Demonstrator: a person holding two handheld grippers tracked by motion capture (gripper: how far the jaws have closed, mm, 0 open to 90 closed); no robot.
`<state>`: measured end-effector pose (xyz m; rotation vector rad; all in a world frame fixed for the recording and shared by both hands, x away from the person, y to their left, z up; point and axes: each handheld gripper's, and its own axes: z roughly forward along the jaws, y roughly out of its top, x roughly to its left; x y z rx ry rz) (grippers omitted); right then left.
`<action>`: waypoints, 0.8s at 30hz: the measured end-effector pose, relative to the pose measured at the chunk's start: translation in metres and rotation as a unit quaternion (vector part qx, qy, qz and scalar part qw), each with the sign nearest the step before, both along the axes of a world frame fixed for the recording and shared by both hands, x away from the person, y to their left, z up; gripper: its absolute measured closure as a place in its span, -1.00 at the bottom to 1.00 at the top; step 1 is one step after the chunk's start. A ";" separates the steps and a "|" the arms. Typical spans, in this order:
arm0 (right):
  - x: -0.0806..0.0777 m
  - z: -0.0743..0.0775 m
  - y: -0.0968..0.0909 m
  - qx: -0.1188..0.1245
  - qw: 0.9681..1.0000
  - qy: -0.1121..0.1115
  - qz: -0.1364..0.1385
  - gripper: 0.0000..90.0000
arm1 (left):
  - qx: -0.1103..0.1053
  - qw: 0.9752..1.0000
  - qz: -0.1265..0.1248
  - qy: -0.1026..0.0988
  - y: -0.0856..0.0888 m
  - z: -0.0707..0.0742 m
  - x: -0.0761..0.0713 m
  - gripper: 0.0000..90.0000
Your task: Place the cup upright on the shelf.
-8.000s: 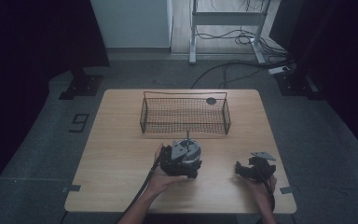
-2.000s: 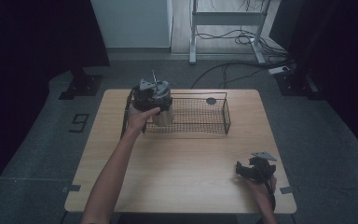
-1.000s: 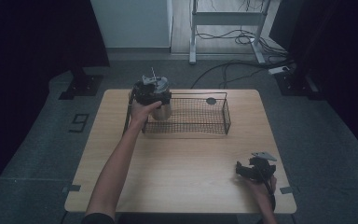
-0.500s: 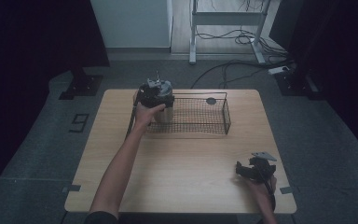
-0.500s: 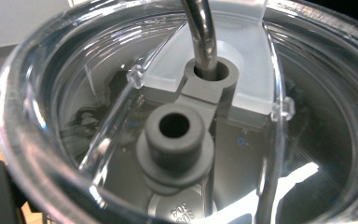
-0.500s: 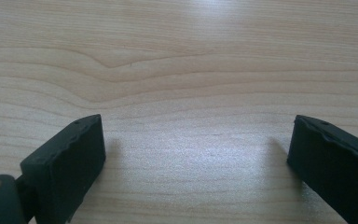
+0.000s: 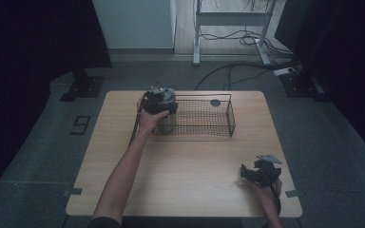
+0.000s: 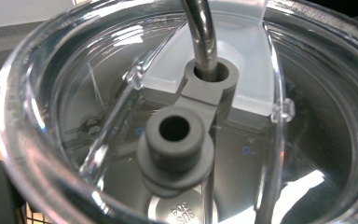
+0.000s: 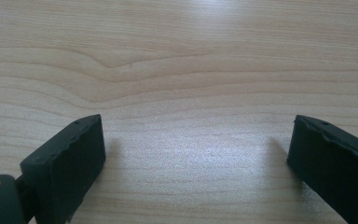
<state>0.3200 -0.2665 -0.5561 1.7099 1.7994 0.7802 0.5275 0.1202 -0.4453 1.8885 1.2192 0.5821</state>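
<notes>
1. I see my left gripper (image 7: pixel 158 98) at the basket's (image 7: pixel 230 118) left end, on the far half of the table (image 7: pixel 180 161), with the arm stretched out to it.
2. In the left gripper view, a clear lid (image 8: pixel 37 154) with a grey plug (image 8: pixel 175 140) and a bent metal straw (image 8: pixel 203 32) sits right in front of the lens (stamped steel shows below the plug).
3. From above, a pale cup (image 7: pixel 166 122) stands under that gripper, at the basket's left end; whether it is inside the wire or just against it, I cannot tell.
4. Whether the left jaws are spread or pinching the cup, I cannot tell; one dark corner in the left gripper view gives nothing away.
5. My right gripper (image 7: pixel 259 172) rests low over the table, well apart from the basket, toward the near right corner.
6. In the right gripper view its black fingers (image 9: pixel 70 158) stand spread wide, bare wood between them.
7. A small dark disc (image 7: pixel 215 102) lies by the basket's far rim.
</notes>
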 end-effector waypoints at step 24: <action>0.000 0.000 0.000 0.000 1.000 0.000 0.000 -0.92 | 0.000 1.000 0.007 0.002 -0.006 -0.016 -0.001 -0.91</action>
